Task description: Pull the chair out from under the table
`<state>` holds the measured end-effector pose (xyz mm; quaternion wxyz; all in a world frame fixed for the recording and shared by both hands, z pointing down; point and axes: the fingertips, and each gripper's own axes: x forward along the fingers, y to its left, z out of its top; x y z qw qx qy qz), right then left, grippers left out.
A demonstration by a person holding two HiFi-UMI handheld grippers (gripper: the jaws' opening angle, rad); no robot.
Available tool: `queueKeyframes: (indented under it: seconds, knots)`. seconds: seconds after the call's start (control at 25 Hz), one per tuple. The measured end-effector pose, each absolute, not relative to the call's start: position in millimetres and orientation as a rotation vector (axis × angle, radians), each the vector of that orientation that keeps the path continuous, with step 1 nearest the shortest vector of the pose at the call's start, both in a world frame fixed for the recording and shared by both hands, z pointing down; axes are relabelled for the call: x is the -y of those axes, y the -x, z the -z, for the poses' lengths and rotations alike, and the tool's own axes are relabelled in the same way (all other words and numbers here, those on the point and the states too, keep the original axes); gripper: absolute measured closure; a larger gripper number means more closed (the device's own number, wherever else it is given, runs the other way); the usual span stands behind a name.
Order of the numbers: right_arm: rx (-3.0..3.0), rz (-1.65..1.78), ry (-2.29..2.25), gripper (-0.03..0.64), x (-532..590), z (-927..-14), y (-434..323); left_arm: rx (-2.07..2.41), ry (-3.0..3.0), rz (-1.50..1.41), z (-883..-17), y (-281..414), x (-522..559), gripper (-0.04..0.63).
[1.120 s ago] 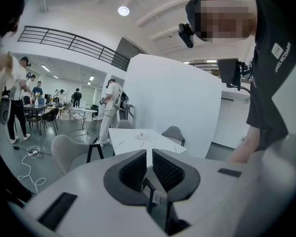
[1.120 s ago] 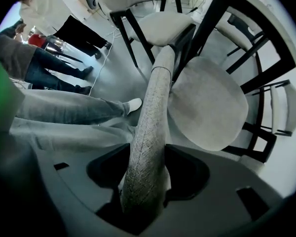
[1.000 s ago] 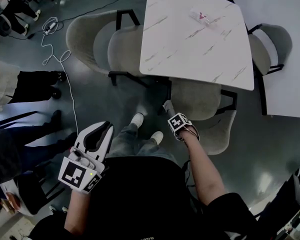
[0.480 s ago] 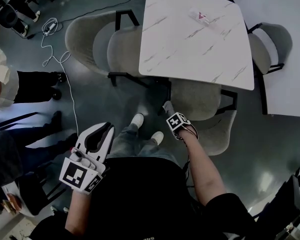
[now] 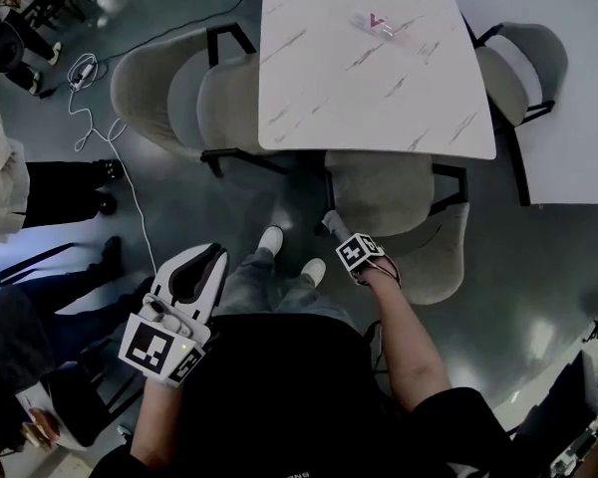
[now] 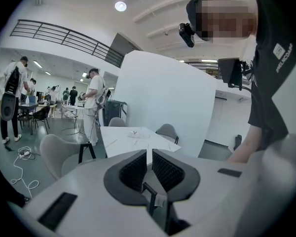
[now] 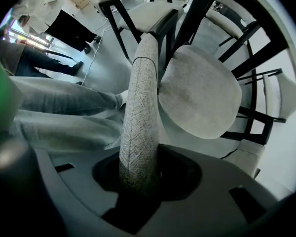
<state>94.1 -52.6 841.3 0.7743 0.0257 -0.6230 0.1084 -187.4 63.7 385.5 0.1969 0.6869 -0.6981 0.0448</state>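
1. From the head view, the right gripper (image 5: 331,225) points steeply down at the lower centre of the frame. Its fingers have just been closing and now hold the left end of the grey chair's (image 5: 384,192) curved backrest (image 5: 439,257).
2. The right gripper view shows the woven edge of the backrest filling the gap between the fingers. The round seat lies just to the right of it.
3. The chair stands at the near edge of the white marbled bench (image 5: 359,78), its seat partly tucked under the top and its backrest outside it.
4. The left gripper (image 5: 211,254) hangs at the lower left, well apart from the chair. Its fingers are together with nothing between them.
5. The person's white shoes (image 5: 271,239) stand on the grey floor (image 5: 538,297) just left of the held backrest, close to the chair.
6. A second chair (image 5: 149,83) sits at the bench's left side. Its black leg frame reaches toward the corner nearest the held chair.
7. A third chair (image 5: 523,68) stands at the bench's right side, between it and another white surface (image 5: 578,118).
8. A small clear packet (image 5: 379,23) with a red mark lies on the far part of the bench.
9. A white cable (image 5: 120,157) trails over the floor at the left, near a bystander's dark legs (image 5: 60,182).
10. The left gripper view shows a white partition (image 6: 163,98) behind the bench and people standing far off in the hall.
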Motion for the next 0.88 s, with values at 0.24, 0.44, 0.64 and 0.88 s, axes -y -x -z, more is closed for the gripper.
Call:
queueKeyframes:
  seconds: [0.24,0.44,0.64,0.88]
  knots:
    - [1.346,-0.236,-0.068,0.474,46.0,-839.5,-120.8,1.9,-1.984,-0.138,-384.1,178.6,-49.5,0.578]
    - [1.343,-0.24,-0.068,0.474,37.4,-838.2,-140.2,1.849,-2.033,-0.149,-382.2,173.4,-38.0,0.578]
    - [1.334,-0.246,-0.07,0.469,28.1,-837.6,-162.4,1.789,-2.091,-0.158,-382.2,162.8,-23.0,0.578]
    - [1.324,-0.257,-0.069,0.46,15.0,-838.4,-190.0,1.709,-2.161,-0.169,-382.8,148.2,-2.6,0.578]
